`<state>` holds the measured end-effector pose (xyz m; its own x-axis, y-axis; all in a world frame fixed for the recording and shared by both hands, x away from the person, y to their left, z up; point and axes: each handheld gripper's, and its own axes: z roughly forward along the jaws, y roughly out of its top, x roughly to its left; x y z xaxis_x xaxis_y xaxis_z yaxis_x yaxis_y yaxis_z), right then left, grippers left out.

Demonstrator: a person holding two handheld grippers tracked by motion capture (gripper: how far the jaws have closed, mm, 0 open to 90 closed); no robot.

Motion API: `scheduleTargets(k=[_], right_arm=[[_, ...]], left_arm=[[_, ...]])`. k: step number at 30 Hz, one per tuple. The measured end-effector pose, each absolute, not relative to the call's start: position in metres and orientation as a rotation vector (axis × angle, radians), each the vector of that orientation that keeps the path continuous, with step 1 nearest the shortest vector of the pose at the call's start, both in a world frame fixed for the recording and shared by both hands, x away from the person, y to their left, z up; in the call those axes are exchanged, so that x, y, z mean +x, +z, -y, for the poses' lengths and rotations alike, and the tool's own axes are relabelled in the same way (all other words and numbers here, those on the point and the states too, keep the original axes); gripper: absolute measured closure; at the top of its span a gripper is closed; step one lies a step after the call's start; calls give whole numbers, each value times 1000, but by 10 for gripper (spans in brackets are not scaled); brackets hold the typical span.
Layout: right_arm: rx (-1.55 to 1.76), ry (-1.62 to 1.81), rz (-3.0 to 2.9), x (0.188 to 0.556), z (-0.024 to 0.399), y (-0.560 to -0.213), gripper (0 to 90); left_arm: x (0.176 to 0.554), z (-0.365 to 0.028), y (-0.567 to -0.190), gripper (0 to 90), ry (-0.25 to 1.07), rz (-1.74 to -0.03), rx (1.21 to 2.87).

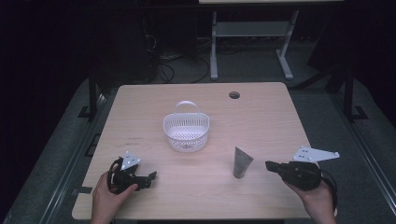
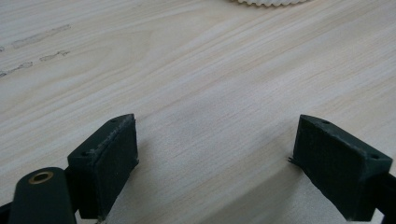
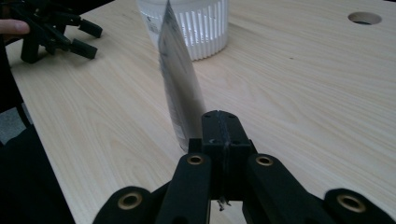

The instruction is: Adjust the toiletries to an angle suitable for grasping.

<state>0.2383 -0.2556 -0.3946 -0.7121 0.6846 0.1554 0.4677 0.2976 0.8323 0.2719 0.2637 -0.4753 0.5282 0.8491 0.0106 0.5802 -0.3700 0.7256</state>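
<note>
The wooden table (image 1: 205,196) carries a white slotted basket (image 1: 186,132) near its centre, handle raised. A grey tube (image 1: 242,162) stands upright on its cap at about four o'clock from the basket, well apart from it. The right gripper (image 1: 269,165) sits at three o'clock of the tube, near it but apart, its tip pointing toward it; in the right gripper view its jaws are pressed together with nothing between them, the tube (image 3: 180,88) standing just beyond them. The left gripper (image 1: 151,176) rests at the table's seven o'clock corner. In the left gripper view its jaws stand spread over bare wood.
</note>
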Motion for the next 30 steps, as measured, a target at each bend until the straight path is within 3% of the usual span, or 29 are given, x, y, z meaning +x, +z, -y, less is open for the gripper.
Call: scheduleTargets(k=[30], right_arm=[[919, 1441, -2378, 239, 222, -374, 900]], left_arm=[[272, -263, -475, 128, 509, -1157, 2087]])
